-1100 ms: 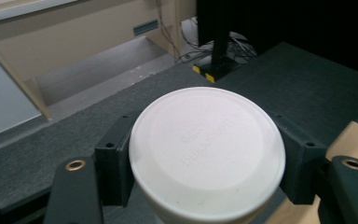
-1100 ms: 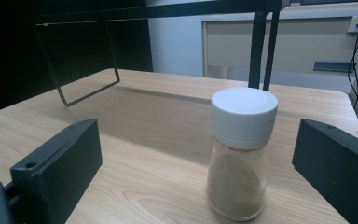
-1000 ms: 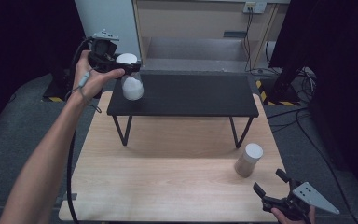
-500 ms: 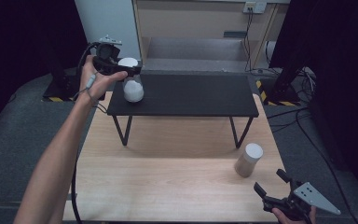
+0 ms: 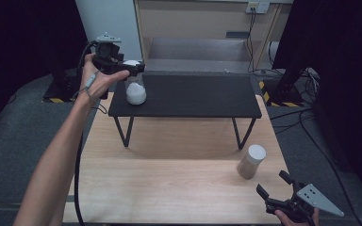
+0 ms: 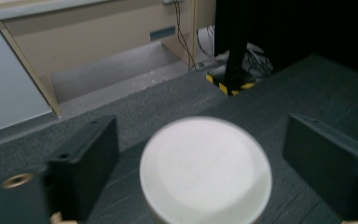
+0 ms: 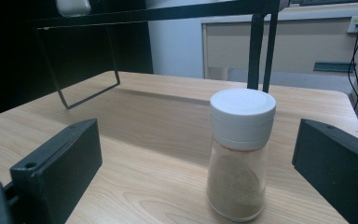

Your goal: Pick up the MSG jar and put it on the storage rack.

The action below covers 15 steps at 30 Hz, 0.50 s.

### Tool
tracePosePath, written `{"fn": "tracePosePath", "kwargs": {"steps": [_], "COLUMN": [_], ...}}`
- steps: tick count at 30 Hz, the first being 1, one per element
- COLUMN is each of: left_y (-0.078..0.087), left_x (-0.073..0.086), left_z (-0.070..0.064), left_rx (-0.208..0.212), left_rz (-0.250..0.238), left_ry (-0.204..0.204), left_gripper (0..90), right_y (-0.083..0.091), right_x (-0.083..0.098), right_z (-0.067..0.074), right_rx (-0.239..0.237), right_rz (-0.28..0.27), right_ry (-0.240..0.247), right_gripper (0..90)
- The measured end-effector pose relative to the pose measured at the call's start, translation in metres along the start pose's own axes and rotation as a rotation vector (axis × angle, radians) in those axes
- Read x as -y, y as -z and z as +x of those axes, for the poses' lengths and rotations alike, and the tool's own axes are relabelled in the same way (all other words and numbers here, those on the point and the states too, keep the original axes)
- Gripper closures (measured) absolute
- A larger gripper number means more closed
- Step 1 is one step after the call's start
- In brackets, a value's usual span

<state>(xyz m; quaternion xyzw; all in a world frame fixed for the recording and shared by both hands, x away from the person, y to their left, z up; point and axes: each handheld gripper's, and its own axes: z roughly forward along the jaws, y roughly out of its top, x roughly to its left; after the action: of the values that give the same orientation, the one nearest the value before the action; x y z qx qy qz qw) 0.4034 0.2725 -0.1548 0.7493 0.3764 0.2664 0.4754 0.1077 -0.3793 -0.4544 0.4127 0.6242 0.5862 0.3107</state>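
A clear jar [image 5: 135, 92] with white contents and a white lid [image 6: 205, 172] stands at the left end of the black shelf [image 5: 193, 96]. My left gripper [image 5: 134, 68] is up at the jar's lid. Its jaws have just been opening and now stand open, with a gap on each side of the lid in the left gripper view. A second jar [image 5: 251, 161] of brown powder with a white cap [image 7: 242, 109] stands on the wooden table [image 5: 169, 188] at the right. My right gripper [image 5: 272, 183] rests open just short of it, nothing between its jaws.
The black shelf stands on thin wire legs [image 5: 122, 132] over the far half of the wooden table. Beyond it are a beige cabinet [image 5: 198, 19] and cables on the floor [image 5: 287, 70]. The brown jar stands close to the table's right edge.
My left hand has shifted slightly right and down with the white jar, which now stands on the black shelf. The right gripper and the brown jar have not moved.
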Motion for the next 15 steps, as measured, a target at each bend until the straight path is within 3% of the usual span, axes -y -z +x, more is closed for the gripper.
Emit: {"fn": "tracePosePath", "kwargs": {"steps": [5,10,15], "left_y": [0.015,0.033,0.047], "left_x": [-0.013,-0.021,-0.016], "left_z": [-0.006,-0.009,-0.009], "left_rx": [-0.01,0.017,0.054], "left_rz": [-0.054,-0.117,-0.155], "left_ry": [-0.004,-0.002,-0.016], "left_gripper": [6.0,6.0,6.3], "right_y": [0.0,0.0,0.0], "right_x": [0.0,0.0,-0.001], "right_z": [0.0,0.001,0.001], "right_rx": [-0.001,-0.004,-0.01], "right_rz": [-0.001,-0.002,-0.003], "right_ry": [-0.001,-0.001,0.001], "right_gripper": [1.7,1.7,1.8]}}
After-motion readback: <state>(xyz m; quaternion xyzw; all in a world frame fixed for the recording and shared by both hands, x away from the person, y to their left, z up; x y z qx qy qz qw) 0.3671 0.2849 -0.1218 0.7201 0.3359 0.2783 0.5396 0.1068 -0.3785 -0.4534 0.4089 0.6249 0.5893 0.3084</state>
